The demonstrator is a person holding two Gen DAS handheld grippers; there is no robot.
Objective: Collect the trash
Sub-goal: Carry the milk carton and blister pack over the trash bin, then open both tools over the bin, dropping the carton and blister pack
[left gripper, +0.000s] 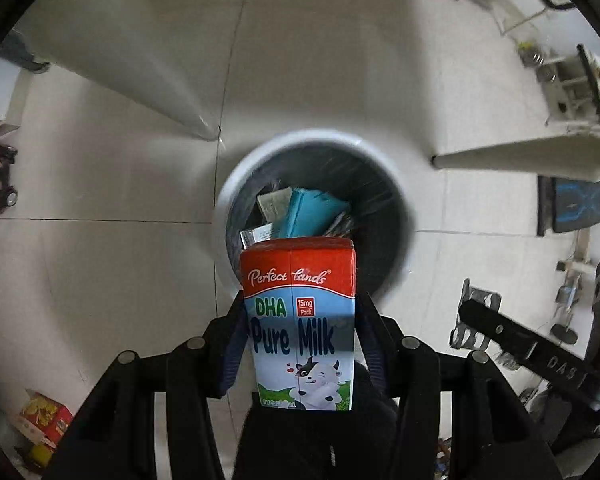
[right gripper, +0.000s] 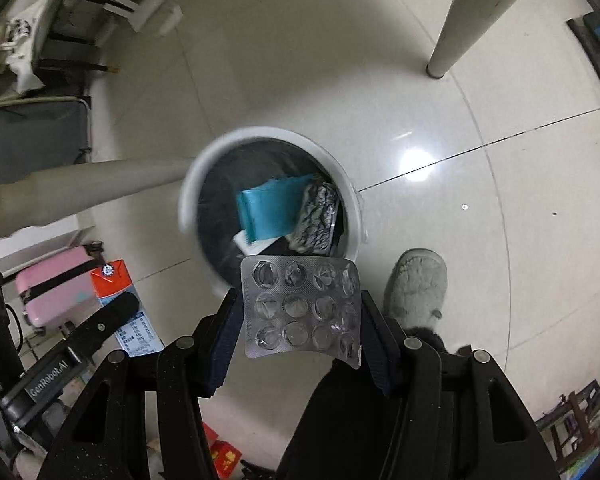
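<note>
My left gripper (left gripper: 300, 320) is shut on a red and blue "Pure Milk" carton (left gripper: 302, 320), held upright above the near rim of a white round trash bin (left gripper: 236, 176) with a dark liner. My right gripper (right gripper: 300, 312) is shut on an empty silver blister pack (right gripper: 300, 308), held above the near edge of the same bin (right gripper: 188, 192). The bin holds a teal packet (right gripper: 272, 210), a crumpled black and white wrapper (right gripper: 316, 216) and other scraps. The milk carton (right gripper: 112, 280) and left gripper also show at the left of the right wrist view. The right gripper's fingertips (left gripper: 476, 308) show in the left wrist view.
White table legs (right gripper: 456, 20) (left gripper: 152, 68) stand on the tiled floor around the bin. A grey slipper (right gripper: 416, 284) is right of the bin. A pink suitcase (right gripper: 48, 292), a red box (left gripper: 44, 420), chairs and shelves (left gripper: 572, 84) lie around the edges.
</note>
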